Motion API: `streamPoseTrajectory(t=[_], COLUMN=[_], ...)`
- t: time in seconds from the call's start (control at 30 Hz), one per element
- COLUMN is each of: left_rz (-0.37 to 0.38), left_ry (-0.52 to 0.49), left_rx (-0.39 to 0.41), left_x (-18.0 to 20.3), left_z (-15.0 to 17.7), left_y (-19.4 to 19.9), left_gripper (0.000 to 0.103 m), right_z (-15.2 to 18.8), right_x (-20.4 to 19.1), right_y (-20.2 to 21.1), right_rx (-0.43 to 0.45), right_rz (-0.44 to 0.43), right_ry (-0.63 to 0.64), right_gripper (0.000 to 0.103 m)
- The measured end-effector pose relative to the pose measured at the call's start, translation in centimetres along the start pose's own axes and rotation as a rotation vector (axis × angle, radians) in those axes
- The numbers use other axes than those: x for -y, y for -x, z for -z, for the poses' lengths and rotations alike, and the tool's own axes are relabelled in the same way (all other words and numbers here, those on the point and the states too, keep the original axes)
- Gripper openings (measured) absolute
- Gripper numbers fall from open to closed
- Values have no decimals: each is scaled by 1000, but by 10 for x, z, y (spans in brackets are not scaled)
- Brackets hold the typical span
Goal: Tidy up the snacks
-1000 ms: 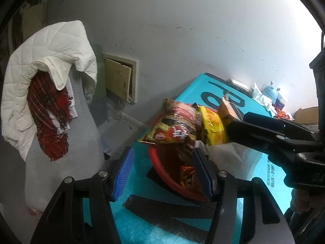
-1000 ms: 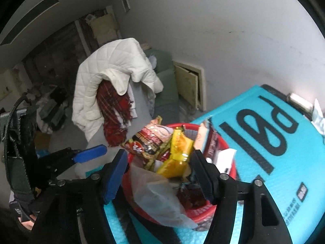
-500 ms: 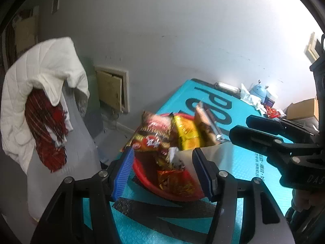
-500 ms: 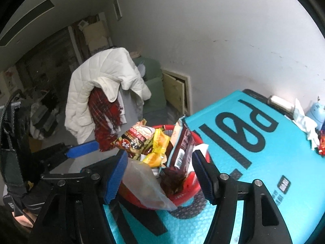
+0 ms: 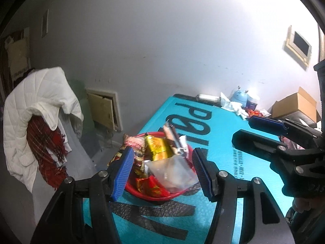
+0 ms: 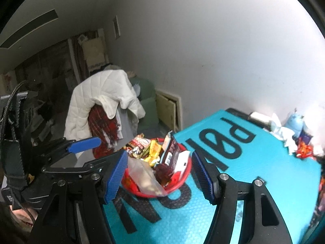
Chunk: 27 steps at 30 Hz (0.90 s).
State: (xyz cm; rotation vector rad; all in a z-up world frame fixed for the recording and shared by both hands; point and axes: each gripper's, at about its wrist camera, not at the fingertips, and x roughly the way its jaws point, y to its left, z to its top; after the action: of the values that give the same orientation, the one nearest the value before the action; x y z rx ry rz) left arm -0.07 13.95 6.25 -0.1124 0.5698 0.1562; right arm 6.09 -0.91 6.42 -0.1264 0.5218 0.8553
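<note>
Overall scene: a red basket (image 5: 154, 196) heaped with snack packets sat near the corner of a teal mat (image 5: 227, 142).
Left gripper (image 5: 162, 171): blue pads spread apart, gripping nothing, hovering above the basket.
Right gripper (image 6: 160, 172): likewise parted and empty.
Basket contents: a yellow packet (image 6: 154, 149), a clear bag (image 6: 145, 178).
Background: a white jacket (image 5: 34, 105) draped on a chair.

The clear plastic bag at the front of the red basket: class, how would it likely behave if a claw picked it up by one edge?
The clear plastic bag looks thin and crumpled, so it would probably flop and sag. Its glossy film may slip between pads. It drapes over the red basket rim, so it likely lifts out lightly, though its contents are unclear.
</note>
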Motion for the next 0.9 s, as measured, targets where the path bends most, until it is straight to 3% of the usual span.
streamPoseTrajectory(t=[0.37, 0.9], left_rz=[21, 22], left_ry=[-36, -41], left_rx=[52, 42], left_x=[33, 58], left_z=[7, 47], left_y=[44, 71], left_gripper=[59, 59], right_z=[23, 80], right_x=[-10, -13], right_y=[69, 100], right_rx=[89, 50], right_rz=[108, 154], right_ry=[38, -3], right_gripper=[66, 66])
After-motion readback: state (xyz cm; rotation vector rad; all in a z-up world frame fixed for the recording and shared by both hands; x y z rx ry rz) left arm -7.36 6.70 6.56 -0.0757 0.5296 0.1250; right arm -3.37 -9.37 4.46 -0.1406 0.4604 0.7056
